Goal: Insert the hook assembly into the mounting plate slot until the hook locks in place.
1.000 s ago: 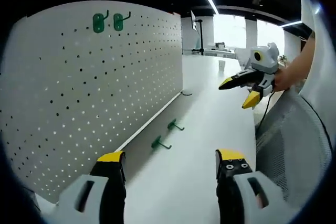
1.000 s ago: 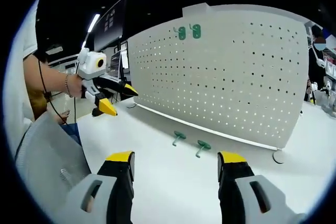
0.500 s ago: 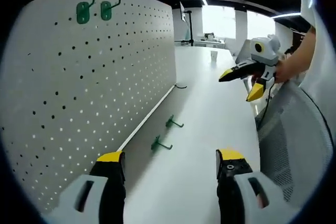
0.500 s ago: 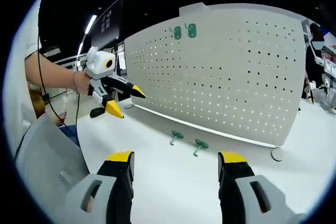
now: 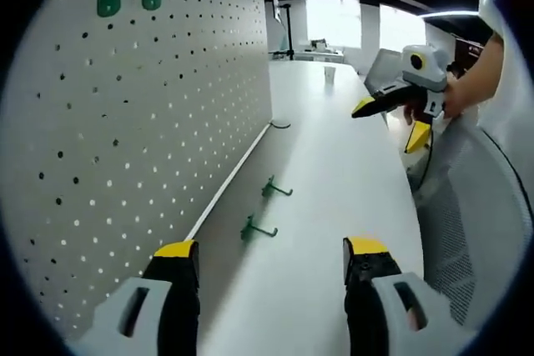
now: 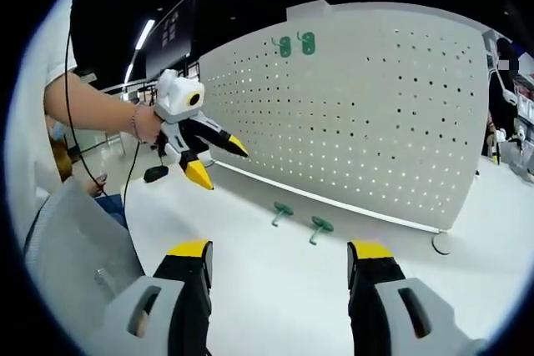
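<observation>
Two green hooks (image 6: 296, 219) lying untouched by pegboard (image 6: 375, 114) foot; left gripper (image 6: 213, 158) raised nearer, both grippers' jaws spread, empty; pickup pending.

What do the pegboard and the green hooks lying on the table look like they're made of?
Pegboard: probably thin painted sheet metal, matte white, judging by its even punched holes and smooth curved bend; rigid plastic is possible.
Loose green hooks on the table: likely metal with a green coating, or moulded plastic; their thin bent stems and uniform colour fit both, and they are too small to settle it.
</observation>
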Demonstrator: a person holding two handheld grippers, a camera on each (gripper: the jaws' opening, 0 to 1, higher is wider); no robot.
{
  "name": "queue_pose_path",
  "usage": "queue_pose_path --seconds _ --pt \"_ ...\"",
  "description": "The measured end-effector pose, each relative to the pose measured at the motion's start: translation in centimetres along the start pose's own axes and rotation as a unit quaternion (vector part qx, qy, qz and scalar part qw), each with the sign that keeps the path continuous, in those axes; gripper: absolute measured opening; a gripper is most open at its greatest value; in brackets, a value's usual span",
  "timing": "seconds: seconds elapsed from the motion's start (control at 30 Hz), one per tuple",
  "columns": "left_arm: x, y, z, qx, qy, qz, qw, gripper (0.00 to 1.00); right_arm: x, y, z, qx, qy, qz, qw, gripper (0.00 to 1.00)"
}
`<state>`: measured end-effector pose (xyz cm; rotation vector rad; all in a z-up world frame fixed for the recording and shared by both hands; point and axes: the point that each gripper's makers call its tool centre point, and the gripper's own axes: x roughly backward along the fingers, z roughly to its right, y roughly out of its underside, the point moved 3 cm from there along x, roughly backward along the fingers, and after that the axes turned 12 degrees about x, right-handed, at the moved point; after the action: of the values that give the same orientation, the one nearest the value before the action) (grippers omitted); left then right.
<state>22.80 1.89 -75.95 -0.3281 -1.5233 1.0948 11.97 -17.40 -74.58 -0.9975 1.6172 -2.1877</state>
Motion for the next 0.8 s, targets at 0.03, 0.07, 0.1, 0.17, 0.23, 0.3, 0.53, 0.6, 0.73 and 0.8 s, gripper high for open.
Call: queue_pose_path --seconds 0.03,0.07,0.1,0.17,0.23,0.3,0.53,0.6,0.73,0.8 --pt "-0.2 -0.1 -0.1 -0.004 0.001 -0.002 1.0000 0.72 0.0 0.0 0.0 0.000 0.000 -0.001 1.0000 0.63" --pt "-0.3 -0.1 -0.1 -0.006 0.003 -0.003 1.0000 0.72 0.0 0.0 0.0 0.000 0.001 -0.001 1.0000 0.63" --pt "-0.4 -0.1 -0.2 -0.006 0.005 -0.004 1.0000 0.72 0.1 0.1 0.0 -0.001 0.002 -0.002 1.0000 0.63" --pt "-0.7 -0.1 -0.3 -0.015 0.005 -0.010 0.9998 0.72 0.1 0.2 0.1 -0.002 0.004 -0.004 1.0000 0.63" --pt "-1.1 0.1 -0.4 -0.015 0.010 -0.014 0.9997 0.72 0.2 0.2 0.1 -0.002 0.005 -0.005 1.0000 0.63" --pt "-1.4 0.1 -0.5 -0.017 0.013 -0.019 0.9996 0.72 0.3 0.2 0.1 -0.005 0.007 -0.005 0.9999 0.63" --pt "-2.7 0.5 -1.0 -0.036 0.022 -0.043 0.9982 0.71 0.4 0.2 0.1 -0.003 0.009 -0.008 0.9999 0.63" --pt "-3.0 0.6 -1.2 -0.039 0.024 -0.050 0.9977 0.71 0.4 0.4 0.0 -0.003 0.008 -0.010 0.9999 0.63" --pt "-3.6 0.8 -1.6 -0.047 0.027 -0.064 0.9964 0.71 0.4 0.4 0.0 -0.002 0.009 -0.012 0.9999 0.63" --pt "-3.9 1.0 -1.9 -0.049 0.028 -0.072 0.9959 0.71 0.4 0.4 0.0 -0.003 0.010 -0.012 0.9999 0.63"
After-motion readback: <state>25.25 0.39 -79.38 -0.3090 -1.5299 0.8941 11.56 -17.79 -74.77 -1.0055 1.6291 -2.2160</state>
